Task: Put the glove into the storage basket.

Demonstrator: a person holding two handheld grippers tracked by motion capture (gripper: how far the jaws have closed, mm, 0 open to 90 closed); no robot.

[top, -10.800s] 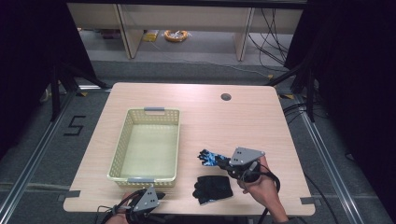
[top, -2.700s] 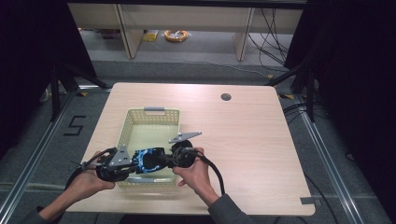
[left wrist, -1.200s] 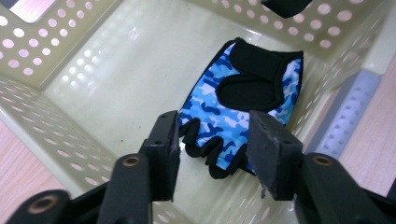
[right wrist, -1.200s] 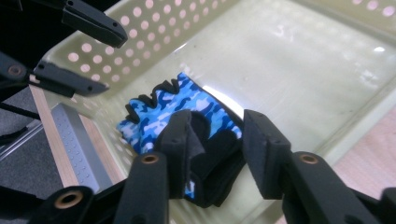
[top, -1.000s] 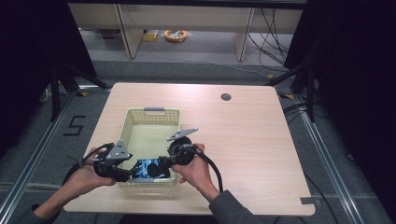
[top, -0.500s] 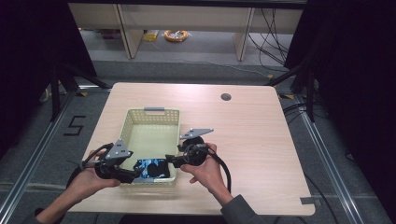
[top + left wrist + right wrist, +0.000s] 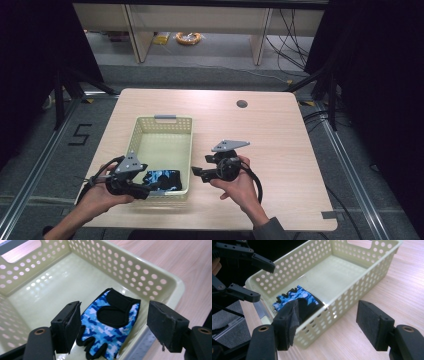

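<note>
Both grippers, left (image 7: 150, 191) and right (image 7: 197, 172), have just been opening, empty; blue camouflage fingerless glove (image 7: 108, 323), previously gripped, apparently lies released in the perforated cream plastic basket (image 7: 165, 122).

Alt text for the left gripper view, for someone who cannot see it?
A blue camouflage glove with black patches lies flat on the floor of a pale yellow perforated basket, near its corner. The left gripper frames it from the foreground, jaws open and apart from the glove. Wooden table shows beyond the basket wall.

Bright overhead light — glare on the basket floor (image 7: 50, 287) — dark, dim surroundings.
</note>
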